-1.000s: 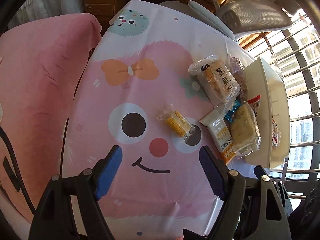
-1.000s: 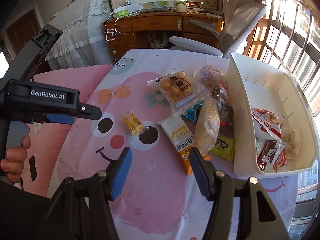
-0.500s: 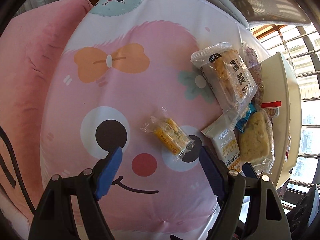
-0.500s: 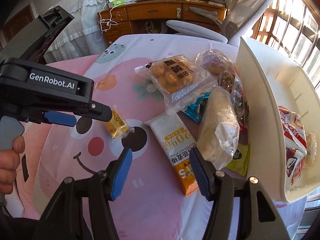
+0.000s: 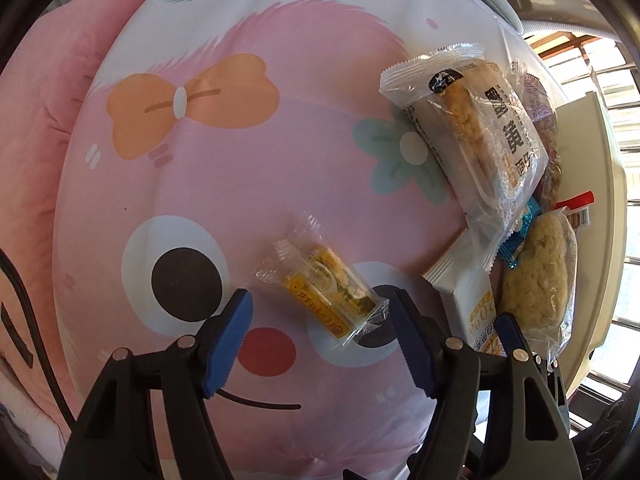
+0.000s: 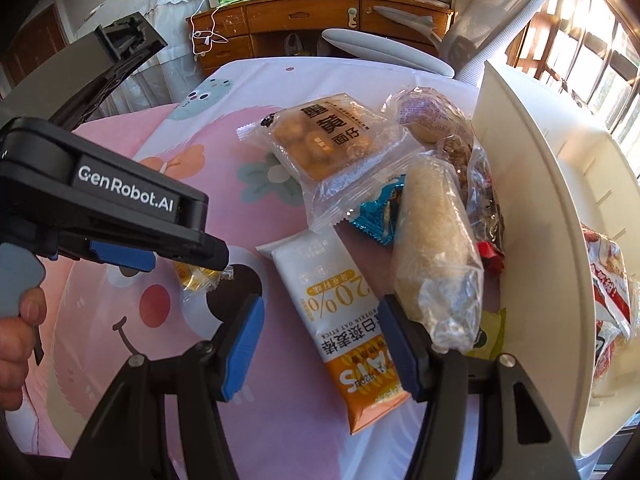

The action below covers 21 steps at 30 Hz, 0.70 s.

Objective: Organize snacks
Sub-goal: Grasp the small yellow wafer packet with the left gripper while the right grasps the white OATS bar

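A small yellow snack in clear wrap (image 5: 328, 294) lies on the pink cartoon tablecloth (image 5: 248, 176). My left gripper (image 5: 322, 316) is open and low over it, one finger on each side. My right gripper (image 6: 320, 326) is open around the lower end of a white and orange oat stick (image 6: 340, 312). A puffed rice roll (image 6: 434, 256) leans by the right finger. A large pack of small cakes (image 6: 324, 144), a teal wrapper (image 6: 376, 216) and darker packs (image 6: 476, 184) lie beside the white bin (image 6: 532, 208), which holds red snack bags (image 6: 612, 280).
A grey office chair (image 6: 400, 52) and a wooden desk (image 6: 320, 16) stand behind the table. A pink cushion (image 5: 52, 92) lies at the left. Window bars (image 6: 592, 40) are at the right. The left gripper's body (image 6: 100, 200) crosses the right wrist view.
Both grippers have moved forward and down. The left now straddles the yellow snack; the right now straddles the oat stick. Both stay open.
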Tool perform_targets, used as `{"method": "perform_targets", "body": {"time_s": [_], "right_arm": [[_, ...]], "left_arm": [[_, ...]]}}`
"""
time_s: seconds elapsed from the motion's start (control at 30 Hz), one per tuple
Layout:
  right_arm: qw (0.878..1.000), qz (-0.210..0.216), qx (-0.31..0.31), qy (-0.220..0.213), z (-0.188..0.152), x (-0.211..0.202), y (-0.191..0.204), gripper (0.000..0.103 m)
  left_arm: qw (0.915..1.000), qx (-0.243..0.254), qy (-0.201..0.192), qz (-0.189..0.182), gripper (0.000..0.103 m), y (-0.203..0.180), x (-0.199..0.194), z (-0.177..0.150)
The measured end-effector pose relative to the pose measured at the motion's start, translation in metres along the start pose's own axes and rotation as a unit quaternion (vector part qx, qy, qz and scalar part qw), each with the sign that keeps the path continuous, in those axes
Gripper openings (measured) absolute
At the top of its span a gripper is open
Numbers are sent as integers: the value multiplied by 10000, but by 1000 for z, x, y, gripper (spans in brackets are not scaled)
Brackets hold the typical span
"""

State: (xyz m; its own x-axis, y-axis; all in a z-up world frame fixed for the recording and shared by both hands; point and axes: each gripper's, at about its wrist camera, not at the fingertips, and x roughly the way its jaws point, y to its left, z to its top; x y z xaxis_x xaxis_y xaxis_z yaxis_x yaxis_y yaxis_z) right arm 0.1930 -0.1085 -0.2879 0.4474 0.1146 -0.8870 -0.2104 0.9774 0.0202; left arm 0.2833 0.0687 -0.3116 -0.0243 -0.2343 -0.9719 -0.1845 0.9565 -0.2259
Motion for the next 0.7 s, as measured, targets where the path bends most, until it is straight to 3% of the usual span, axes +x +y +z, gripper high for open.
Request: {"method": "perform_targets", "body": {"time_s": [0.17,0.27,0.43,0.5,0.7], "right_arm": [[9999,-80,-141,-7,1,4,0,60],[9999,-44,-114,68,2,9,-2,60],[9998,93,-116,138,2,10,-5,60],[9996,161,-95,225,1,12,-7,59],[9990,170,-119,387,-1,15,-10,43]], "left_arm": [[9999,59,28,123,64,-7,3,1],[9999,10,48,111,54,-12,3,-1],[9999,27,97,119,47,-21,3,2],[9998,25,99,141,38,-23,2,1],[9998,15,106,159,32,-18,1,-2]]}}
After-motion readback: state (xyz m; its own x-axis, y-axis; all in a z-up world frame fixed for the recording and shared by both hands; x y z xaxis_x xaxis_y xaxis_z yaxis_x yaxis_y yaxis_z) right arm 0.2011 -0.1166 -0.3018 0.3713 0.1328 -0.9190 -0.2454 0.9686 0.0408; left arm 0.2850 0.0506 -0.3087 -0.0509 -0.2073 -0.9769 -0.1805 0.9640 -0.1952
